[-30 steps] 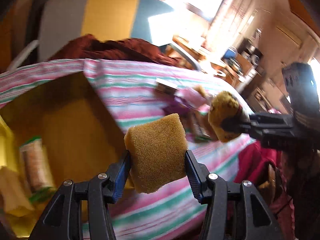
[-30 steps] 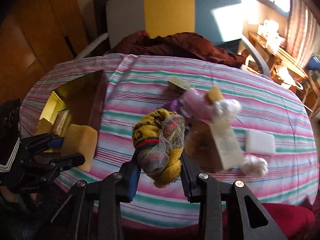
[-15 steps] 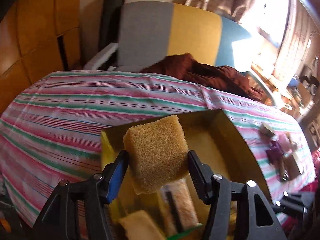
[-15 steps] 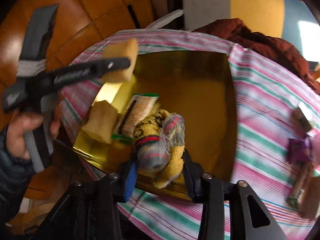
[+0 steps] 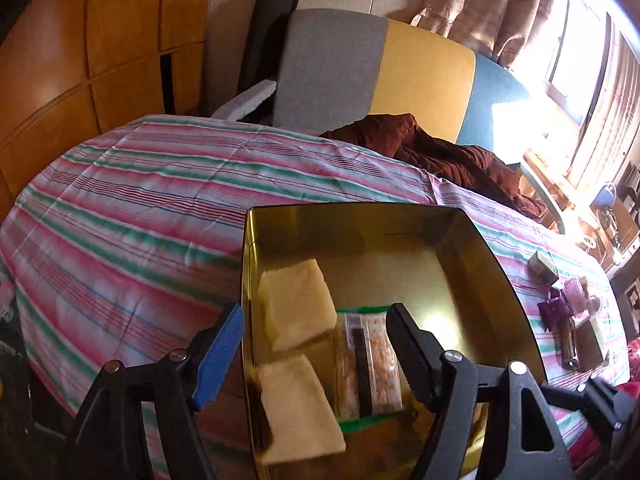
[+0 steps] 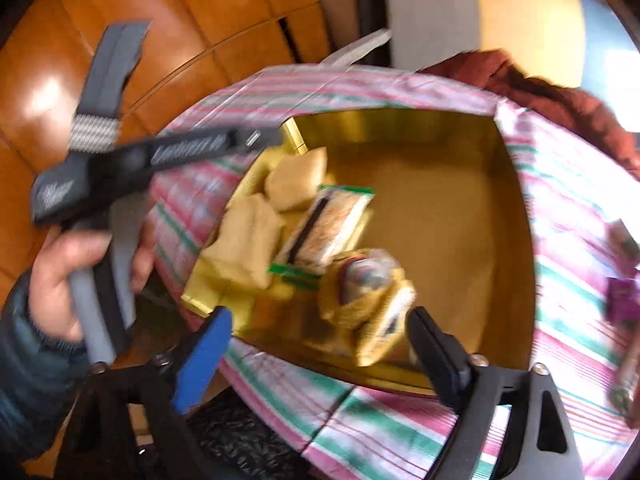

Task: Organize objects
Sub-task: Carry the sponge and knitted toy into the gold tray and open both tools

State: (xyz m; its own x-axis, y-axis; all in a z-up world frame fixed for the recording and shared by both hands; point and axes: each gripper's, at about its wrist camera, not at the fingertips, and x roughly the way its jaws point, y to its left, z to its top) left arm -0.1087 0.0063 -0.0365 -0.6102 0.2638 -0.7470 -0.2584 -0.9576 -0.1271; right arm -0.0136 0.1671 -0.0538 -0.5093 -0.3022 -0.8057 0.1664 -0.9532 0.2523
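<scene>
A gold box point(image 5: 472, 240) point(image 6: 516, 280) sits on the striped table. In it lie two tan sponges point(image 5: 296, 308) point(image 5: 298, 408), also in the right wrist view point(image 6: 296, 178) point(image 6: 246, 240), and a green-edged packet point(image 5: 370, 364) point(image 6: 324, 230). My left gripper point(image 5: 316, 344) is open and empty above the box's near left part. My right gripper point(image 6: 316, 344) is open; the yellow knitted bundle point(image 6: 368, 300) lies blurred in the box just beyond its fingers, free of them. The left gripper point(image 6: 256, 140) also shows at the box's left rim.
Several small objects, among them a purple one point(image 5: 554, 308), lie on the striped cloth point(image 5: 140, 220) right of the box. A brown cloth point(image 5: 440, 152) lies at the far table edge before a grey, yellow and blue chair point(image 5: 380, 76). Wood panels stand left.
Both grippers have opened. The sponge has left my left gripper and lies in the box. The knitted bundle has left my right gripper and dropped into the box.
</scene>
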